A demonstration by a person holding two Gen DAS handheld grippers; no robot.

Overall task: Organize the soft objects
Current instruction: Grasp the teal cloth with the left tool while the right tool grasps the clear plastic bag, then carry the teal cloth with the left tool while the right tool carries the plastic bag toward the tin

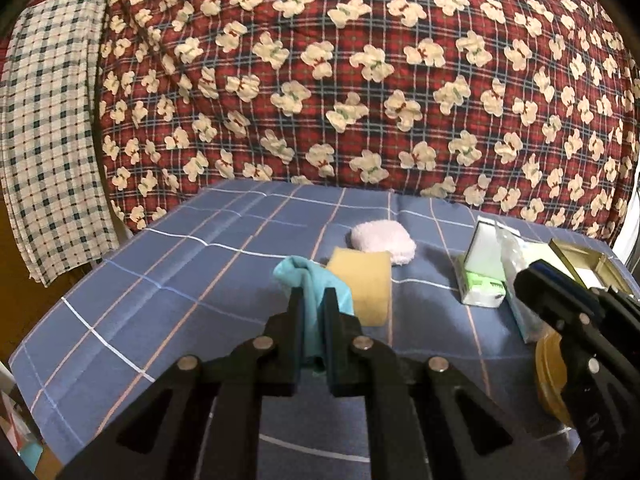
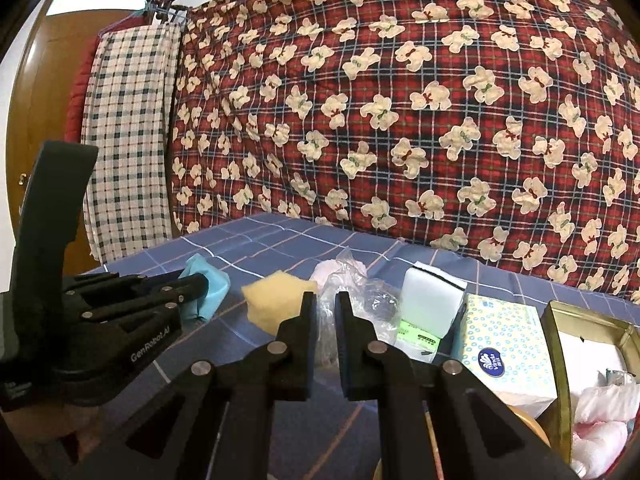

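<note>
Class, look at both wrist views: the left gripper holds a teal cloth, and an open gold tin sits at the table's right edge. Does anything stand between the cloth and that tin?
Yes. Between the teal cloth in the left gripper and the gold tin stand the yellow sponge, the tissue packs and the right gripper, shut on a clear plastic bag.

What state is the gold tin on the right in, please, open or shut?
Open: the gold tin has no lid on it, and pink and white soft items show inside.

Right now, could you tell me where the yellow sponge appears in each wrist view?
Left wrist view: the yellow sponge lies centre frame, just right of the left gripper.
Right wrist view: it sits left of centre, beside the right gripper.
Shared landmark: the teal cloth in the left gripper.
</note>
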